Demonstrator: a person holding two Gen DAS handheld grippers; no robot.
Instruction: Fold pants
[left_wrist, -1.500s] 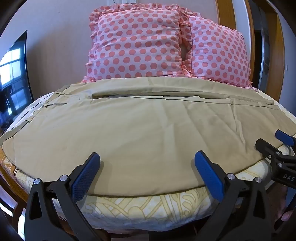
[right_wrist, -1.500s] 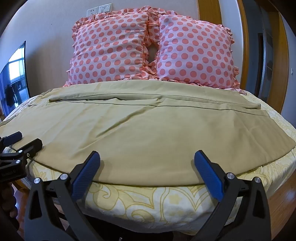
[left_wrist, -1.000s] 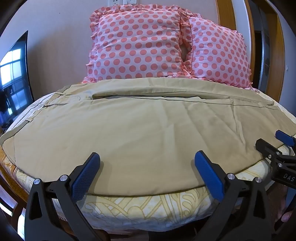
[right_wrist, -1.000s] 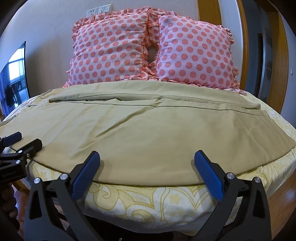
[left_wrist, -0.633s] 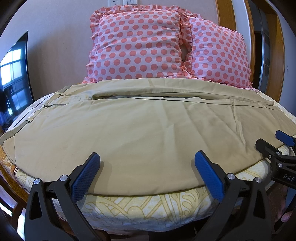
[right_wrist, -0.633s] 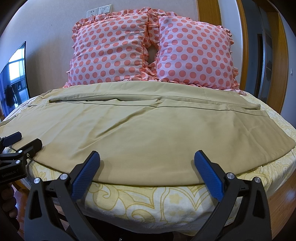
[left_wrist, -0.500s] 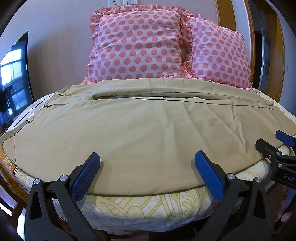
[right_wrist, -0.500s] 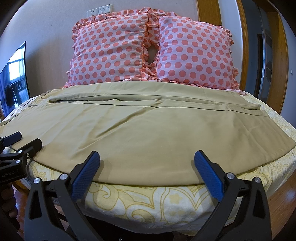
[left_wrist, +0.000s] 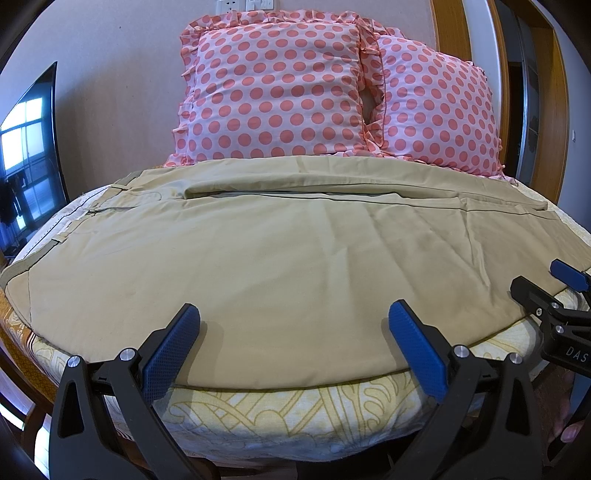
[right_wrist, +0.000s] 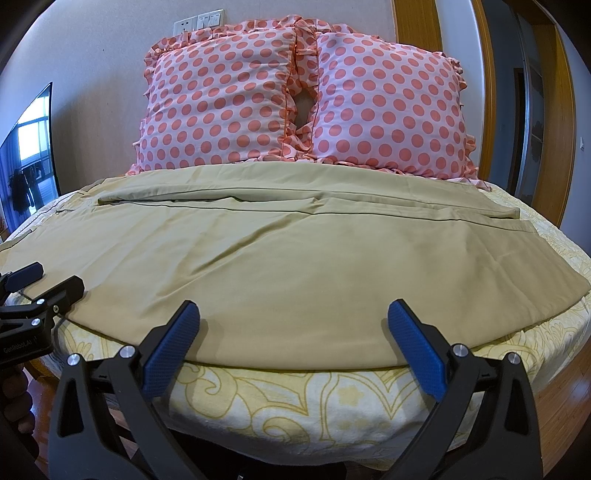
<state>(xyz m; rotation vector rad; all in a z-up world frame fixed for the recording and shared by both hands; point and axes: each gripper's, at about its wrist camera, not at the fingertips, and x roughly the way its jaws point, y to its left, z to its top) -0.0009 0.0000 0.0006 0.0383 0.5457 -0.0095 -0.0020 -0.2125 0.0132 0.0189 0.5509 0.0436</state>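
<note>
Khaki pants (left_wrist: 295, 266) beyond both gaping tongs (left_wrist: 293, 343)

Khaki pants (left_wrist: 280, 258) lie flat before the splayed left hand-held gripper (left_wrist: 293, 345), seemingly untouched.

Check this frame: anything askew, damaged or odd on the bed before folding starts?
Nothing stands out. The khaki pants lie spread flat across the bed with only light creases, waistband at the left. Two polka-dot pillows stand upright side by side behind. The left tool and right tool are open at the near edge, gripping nothing.
</note>
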